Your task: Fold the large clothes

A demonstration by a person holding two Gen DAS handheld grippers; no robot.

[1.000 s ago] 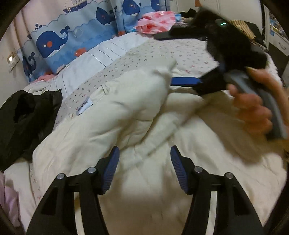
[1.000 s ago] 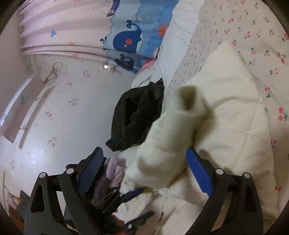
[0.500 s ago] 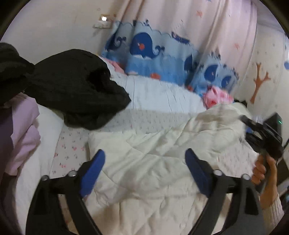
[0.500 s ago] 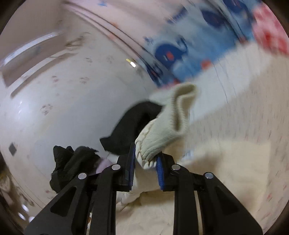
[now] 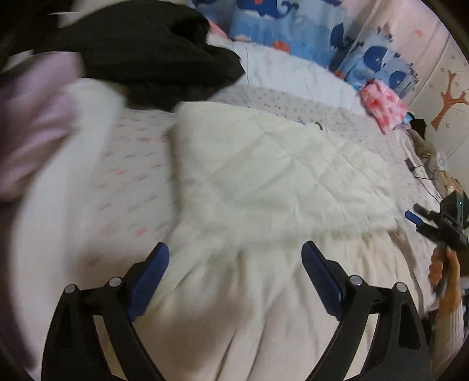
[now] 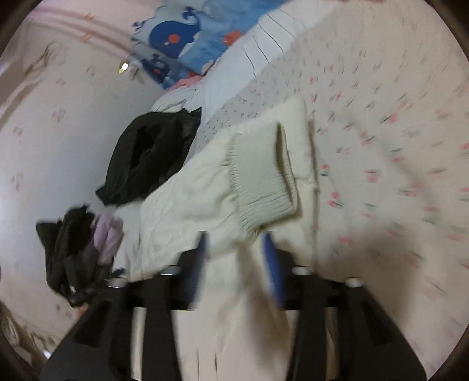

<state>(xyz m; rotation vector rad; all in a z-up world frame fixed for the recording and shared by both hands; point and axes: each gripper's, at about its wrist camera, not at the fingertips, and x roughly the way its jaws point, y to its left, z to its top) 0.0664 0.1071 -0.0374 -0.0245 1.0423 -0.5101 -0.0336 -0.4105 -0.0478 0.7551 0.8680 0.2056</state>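
Now right gripper [image 6: 234, 243] jaws apart, cream jacket [image 5: 281, 175] cuff [image 6: 261, 181] released; left gripper [image 5: 234, 258] jaws wide.

A bed [image 5: 88, 181] in cherry-print sheets stands against pale patterned walls [image 6: 58, 123], whale-print pillows [image 5: 293, 26] at its head.

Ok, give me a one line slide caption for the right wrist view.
Right gripper open over a cream padded jacket, its ribbed cuff lying folded across the body on the floral bedsheet.

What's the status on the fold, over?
Left gripper open, hovering over the cream quilted jacket. Right gripper open, ribbed cuff laid on the jacket just ahead of it. Black garment piled beyond, clear of the jacket.
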